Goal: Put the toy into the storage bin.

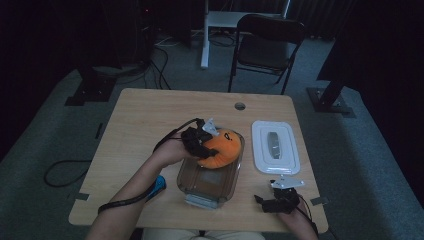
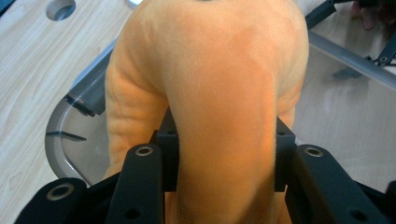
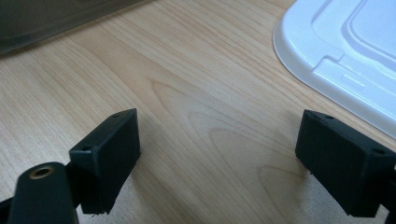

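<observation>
While our left gripper [image 2: 219, 154] has its jaws pinched hard into a fold of the orange plush toy [image 2: 210, 70], the soft fabric bulges out above and between the pads, so we hold cloth rather than the body of the toy. In the high view the toy [image 1: 222, 147] sits over the far end of the clear plastic container [image 1: 192, 187], partly above its rim, with the left gripper [image 1: 196, 141] on its left side.

Our worry is the grip: a pinch on loose plush could let the toy sag or twist, and if it swings it may catch the rim and end up draped over the wall instead of inside. Letting go too early, we judge, would leave it perched on the edge.

Our left forearm reaches forward across the table [image 1: 145, 120], wrist bent inward toward the container. Our right gripper [image 3: 219, 158] rests low over bare wood near the table's front right corner, jaws wide apart with nothing between them, just beside the white lid [image 3: 345, 51]. In the high view that gripper [image 1: 282, 197] lies below the lid [image 1: 275, 146], well apart from the toy.
</observation>
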Demonstrator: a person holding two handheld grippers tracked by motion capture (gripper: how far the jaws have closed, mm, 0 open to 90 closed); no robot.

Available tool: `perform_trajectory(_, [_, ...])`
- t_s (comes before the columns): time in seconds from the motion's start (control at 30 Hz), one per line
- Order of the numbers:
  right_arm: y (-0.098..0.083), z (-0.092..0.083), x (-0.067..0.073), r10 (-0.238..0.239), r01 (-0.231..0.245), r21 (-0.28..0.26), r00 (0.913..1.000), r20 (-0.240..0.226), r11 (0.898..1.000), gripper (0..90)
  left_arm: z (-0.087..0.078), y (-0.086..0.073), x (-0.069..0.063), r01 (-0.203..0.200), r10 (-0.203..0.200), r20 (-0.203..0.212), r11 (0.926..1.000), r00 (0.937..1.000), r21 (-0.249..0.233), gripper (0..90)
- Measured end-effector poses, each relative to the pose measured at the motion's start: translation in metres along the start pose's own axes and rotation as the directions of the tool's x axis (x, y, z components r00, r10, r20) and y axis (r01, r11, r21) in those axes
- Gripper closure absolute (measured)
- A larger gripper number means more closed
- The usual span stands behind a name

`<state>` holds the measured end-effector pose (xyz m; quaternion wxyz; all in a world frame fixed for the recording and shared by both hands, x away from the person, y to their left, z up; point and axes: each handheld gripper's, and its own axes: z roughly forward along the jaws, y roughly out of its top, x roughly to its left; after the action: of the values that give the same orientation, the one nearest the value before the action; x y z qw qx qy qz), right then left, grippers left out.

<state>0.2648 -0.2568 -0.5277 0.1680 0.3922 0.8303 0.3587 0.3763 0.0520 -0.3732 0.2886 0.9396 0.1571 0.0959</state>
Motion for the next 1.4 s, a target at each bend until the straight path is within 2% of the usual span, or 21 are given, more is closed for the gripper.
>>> perform_trajectory(0.23, [0.000, 0.000, 0.000, 0.000, 0.000, 0.000, 1.0000, 0.000, 1.000, 13.3, 0.009, 0.000, 0.002, -0.012, 0.011, 0.009, 0.9992, 0.9999, 0.038, 61.6])
perform_trajectory(0.53, [0.000, 0.000, 0.000, 0.001, -0.001, 0.000, 1.0000, 0.000, 1.000, 13.4, 0.018, -0.001, 0.005, 0.001, -0.002, 0.026, 0.9981, 0.9997, 0.062, 60.4])
perform_trajectory(0.77, [0.000, 0.000, 0.000, 0.001, -0.001, 0.001, 1.0000, 0.000, 1.000, 13.3, 0.021, -0.001, 0.007, 0.003, -0.005, 0.022, 0.9972, 0.9998, 0.075, 59.1])
perform_trajectory(0.97, [0.000, 0.000, 0.000, 0.000, 0.000, 0.001, 1.0000, 0.000, 1.000, 13.3, 0.027, 0.000, 0.007, -0.008, 0.005, 0.026, 0.9940, 0.9997, 0.110, 58.2])
perform_trajectory(1.2, [0.000, 0.000, 0.000, 0.001, -0.001, 0.000, 1.0000, 0.000, 1.000, 13.4, 0.033, 0.000, 0.009, -0.002, -0.002, 0.033, 0.9914, 0.9995, 0.131, 56.8])
perform_trajectory(1.4, [0.000, 0.000, 0.000, 0.000, 0.000, 0.000, 1.0000, 0.000, 1.000, 13.4, 0.038, 0.003, 0.006, -0.032, 0.027, 0.031, 0.9848, 0.9992, 0.171, 51.8])
